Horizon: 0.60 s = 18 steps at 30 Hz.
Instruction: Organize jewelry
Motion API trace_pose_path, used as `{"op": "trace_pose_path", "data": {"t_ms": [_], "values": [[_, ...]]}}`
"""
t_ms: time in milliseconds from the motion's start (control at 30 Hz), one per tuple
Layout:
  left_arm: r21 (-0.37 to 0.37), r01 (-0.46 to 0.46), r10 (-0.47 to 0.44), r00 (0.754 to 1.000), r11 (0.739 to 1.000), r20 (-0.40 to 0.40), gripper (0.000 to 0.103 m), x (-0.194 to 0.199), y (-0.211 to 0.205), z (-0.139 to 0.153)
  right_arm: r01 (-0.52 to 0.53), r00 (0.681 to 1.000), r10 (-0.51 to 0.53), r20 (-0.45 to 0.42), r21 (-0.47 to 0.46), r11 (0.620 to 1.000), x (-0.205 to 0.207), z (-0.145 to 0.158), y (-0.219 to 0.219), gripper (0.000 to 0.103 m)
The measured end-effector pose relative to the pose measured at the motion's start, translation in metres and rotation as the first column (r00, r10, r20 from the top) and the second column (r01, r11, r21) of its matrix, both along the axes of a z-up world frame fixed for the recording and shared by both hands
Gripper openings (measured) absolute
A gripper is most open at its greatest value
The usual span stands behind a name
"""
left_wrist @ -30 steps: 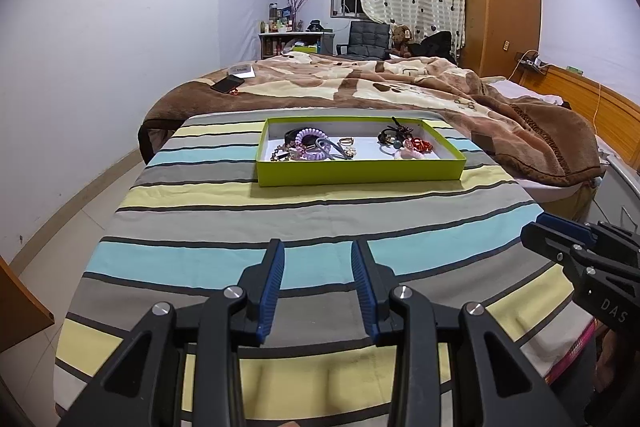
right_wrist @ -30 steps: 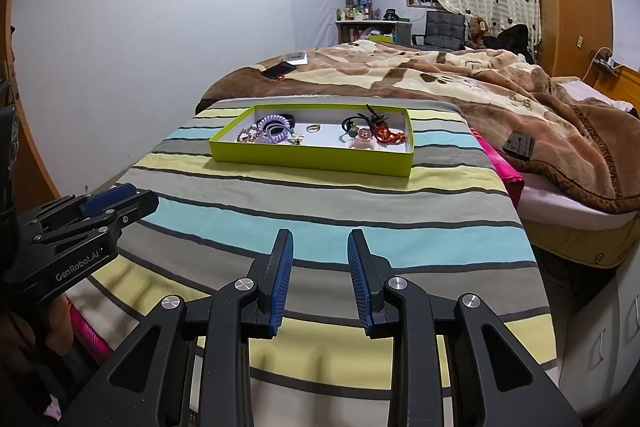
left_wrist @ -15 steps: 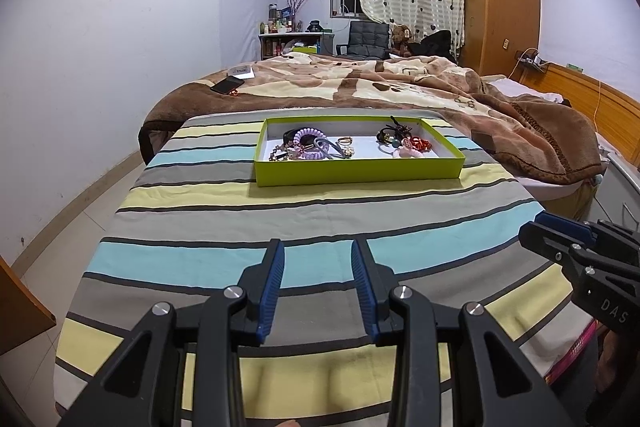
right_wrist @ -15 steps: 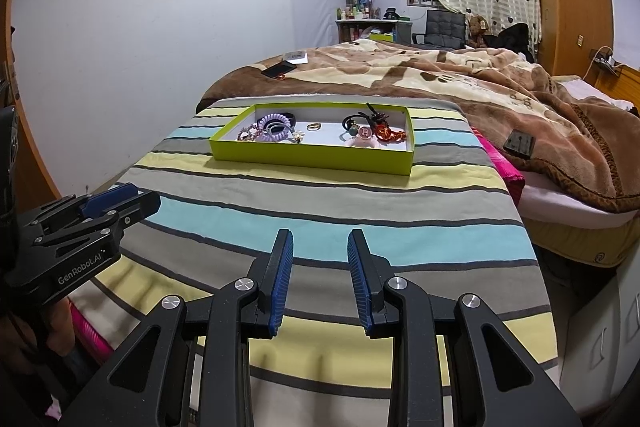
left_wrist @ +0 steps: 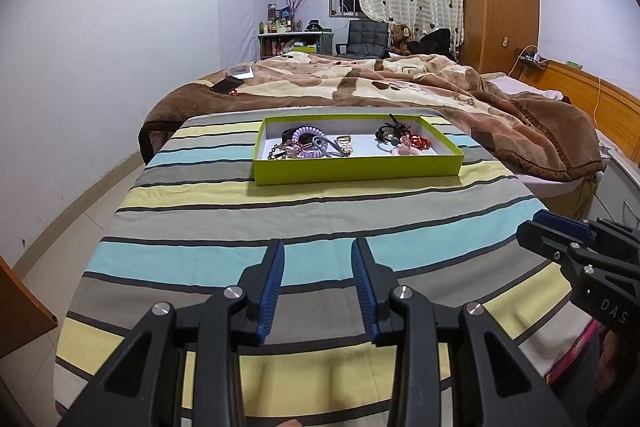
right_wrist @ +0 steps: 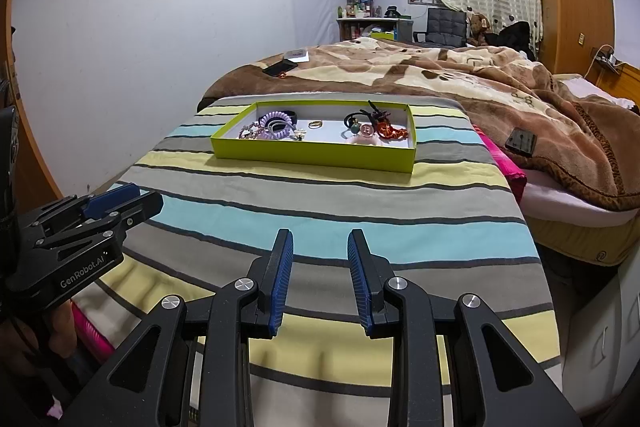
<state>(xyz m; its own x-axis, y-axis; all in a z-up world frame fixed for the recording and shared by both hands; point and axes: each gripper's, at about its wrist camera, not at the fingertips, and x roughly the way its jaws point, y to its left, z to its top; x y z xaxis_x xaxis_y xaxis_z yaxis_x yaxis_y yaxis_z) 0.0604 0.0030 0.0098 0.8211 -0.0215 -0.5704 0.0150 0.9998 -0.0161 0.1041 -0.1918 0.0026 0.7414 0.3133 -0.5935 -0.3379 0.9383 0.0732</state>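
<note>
Both grippers, left and right, hover over the striped desk with jaws open and empty. The jewelry lies in two clusters inside the green tray, far ahead. This fits sorting finished or still pending.

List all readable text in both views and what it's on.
"GenRobot.AI": side of the left gripper, seen in the right wrist view.
"DAS": side of the right gripper, seen in the left wrist view; possibly cut off.
Bottle labels on the far desk: too small to read.
</note>
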Motion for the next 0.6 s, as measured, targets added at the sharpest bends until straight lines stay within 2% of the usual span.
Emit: {"op": "trace_pose_path", "data": {"t_ms": [600], "values": [[0.015, -0.008, 0.008, 1.0, 1.0, -0.002, 0.036, -0.0026, -0.002, -0.0003, -0.001, 1.0, 0.001, -0.002, -0.001, 1.0, 0.0005, -0.0002, 0.0003, 0.029]]}}
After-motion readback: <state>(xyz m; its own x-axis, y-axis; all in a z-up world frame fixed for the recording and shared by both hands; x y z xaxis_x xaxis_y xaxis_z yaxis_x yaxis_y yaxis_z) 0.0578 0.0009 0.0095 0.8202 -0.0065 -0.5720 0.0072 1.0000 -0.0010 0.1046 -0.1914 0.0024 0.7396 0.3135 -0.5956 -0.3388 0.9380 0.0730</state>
